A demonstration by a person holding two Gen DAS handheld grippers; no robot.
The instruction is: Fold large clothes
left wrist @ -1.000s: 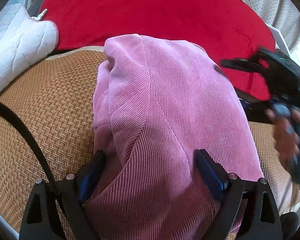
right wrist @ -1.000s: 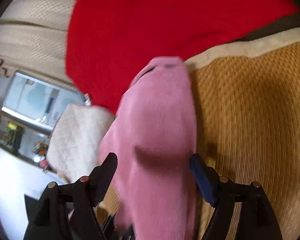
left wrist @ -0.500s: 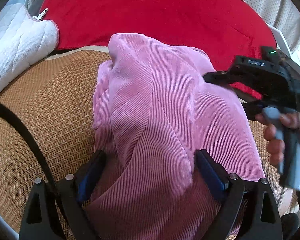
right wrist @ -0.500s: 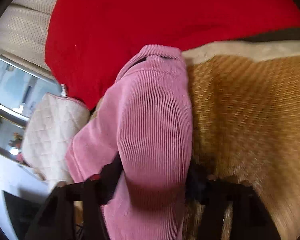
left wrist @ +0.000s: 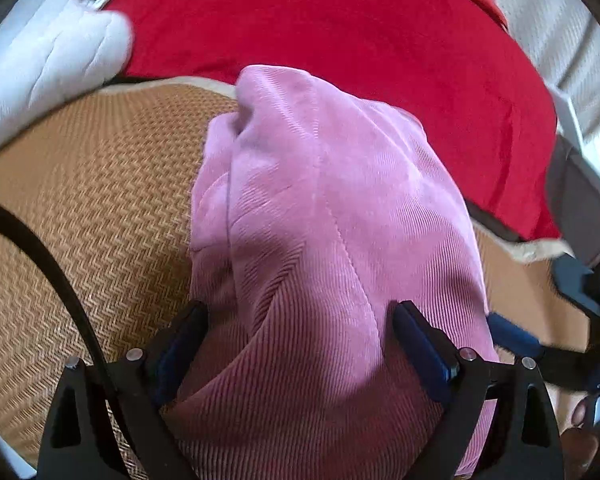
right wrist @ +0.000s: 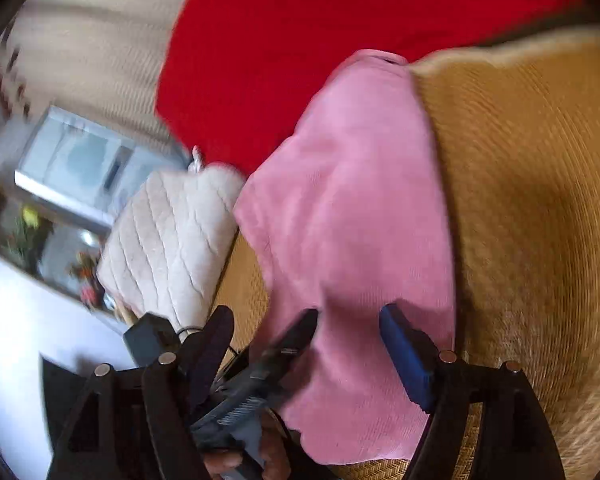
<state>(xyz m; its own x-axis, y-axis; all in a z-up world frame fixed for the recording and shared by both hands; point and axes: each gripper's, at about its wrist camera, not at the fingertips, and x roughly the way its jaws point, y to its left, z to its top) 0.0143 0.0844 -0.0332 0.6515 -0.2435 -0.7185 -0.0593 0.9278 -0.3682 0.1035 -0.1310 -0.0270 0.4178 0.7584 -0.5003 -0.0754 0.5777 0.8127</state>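
Note:
A pink corduroy garment (left wrist: 324, 240) lies folded in a bundle on the woven mat (left wrist: 100, 208). My left gripper (left wrist: 300, 340) stands wide open astride its near end, and the cloth bulges up between the jaws. My right gripper (left wrist: 540, 308) comes in low at the bundle's right near corner, held by a hand (left wrist: 580, 416). In the right wrist view the right gripper (right wrist: 312, 344) has its jaws opening, with the garment's (right wrist: 360, 208) near edge between them and the pads off the cloth. A left gripper finger (right wrist: 296, 336) also lies between them.
A red blanket (left wrist: 340, 40) covers the far side past the mat. A white quilted cushion (left wrist: 40, 72) lies at the far left. A black strap (left wrist: 52, 256) crosses the mat on the left. The mat (right wrist: 540, 200) stretches bare to the right of the garment.
The right gripper came from the bundle's far right side down to its near right corner. Its jaws narrowed over the fold, then widened. The left gripper stayed in place.

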